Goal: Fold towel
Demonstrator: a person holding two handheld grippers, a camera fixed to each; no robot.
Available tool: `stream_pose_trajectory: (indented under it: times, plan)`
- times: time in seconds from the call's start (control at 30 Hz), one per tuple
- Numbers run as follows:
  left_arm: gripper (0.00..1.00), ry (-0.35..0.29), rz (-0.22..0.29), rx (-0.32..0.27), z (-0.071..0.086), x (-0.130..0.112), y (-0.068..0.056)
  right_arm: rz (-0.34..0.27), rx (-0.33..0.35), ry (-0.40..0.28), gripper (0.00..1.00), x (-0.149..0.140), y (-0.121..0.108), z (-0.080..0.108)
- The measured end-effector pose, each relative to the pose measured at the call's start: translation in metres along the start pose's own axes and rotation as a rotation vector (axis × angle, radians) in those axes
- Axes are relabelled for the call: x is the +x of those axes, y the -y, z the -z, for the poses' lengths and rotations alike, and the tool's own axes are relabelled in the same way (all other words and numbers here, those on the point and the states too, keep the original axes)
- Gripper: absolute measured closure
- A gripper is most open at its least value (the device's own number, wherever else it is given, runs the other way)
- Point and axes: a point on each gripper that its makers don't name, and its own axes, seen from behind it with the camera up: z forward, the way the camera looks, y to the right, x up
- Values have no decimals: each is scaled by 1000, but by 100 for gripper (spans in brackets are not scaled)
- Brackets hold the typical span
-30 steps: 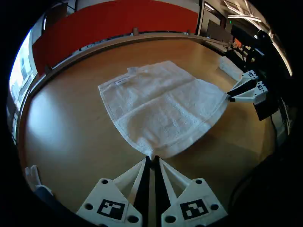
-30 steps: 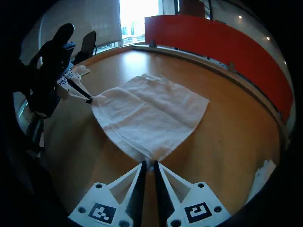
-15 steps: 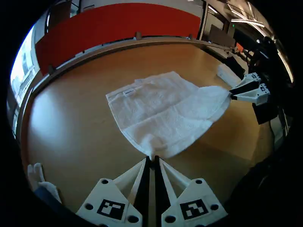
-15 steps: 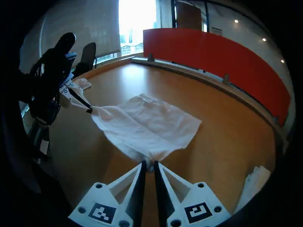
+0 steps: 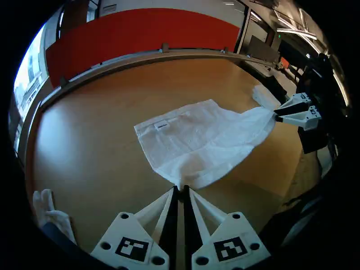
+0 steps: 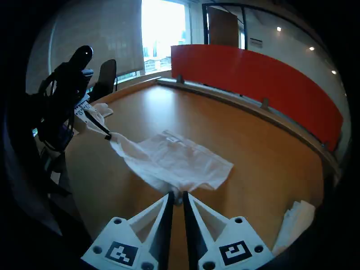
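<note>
On the wooden table (image 5: 85, 135), on the near side of the red partition (image 5: 144, 31), lies one white towel (image 5: 202, 139). In the left gripper view its two corners nearest the partition rest flat on the wood, while the two corners farthest from the partition are raised. The left gripper (image 5: 182, 188) is clenched on one raised corner, both fingers pinching the cloth. The right gripper (image 5: 275, 116) is seen at the other raised corner, also away from the partition, with its fingers closed on the cloth. Two other white cloths show in this view, one just behind the right gripper (image 5: 264, 96) and one at the table edge farthest from the partition (image 5: 49, 213).

In the right gripper view the single towel (image 6: 175, 159) sags between the two grippers, well short of the partition (image 6: 256, 76). The right gripper (image 6: 177, 194) grips its corner tightly. The left gripper (image 6: 107, 135), held by a dark-sleeved arm, pinches the other one. Here too there are two other white cloths (image 6: 292, 220) (image 6: 101, 109), both far from the partition.
</note>
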Motion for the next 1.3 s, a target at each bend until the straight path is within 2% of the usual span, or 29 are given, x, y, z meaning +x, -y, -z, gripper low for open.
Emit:
stream_pose_trajectory:
  times: [0.4, 0.6, 1.0, 1.3]
  plan:
    - [92, 9, -5, -18, 22, 6, -11, -14, 4, -8, 84, 5, 6, 21]
    - [92, 10, 3, -22, 25, 5, -13, -14, 6, -3, 84, 4, 9, 26]
    - [92, 31, 20, -9, 21, 3, -11, -13, 8, 8, 84, 3, 3, 16]
    - [92, 42, 70, 7, 2, 16, 1, -6, 5, 26, 84, 4, -17, -4]
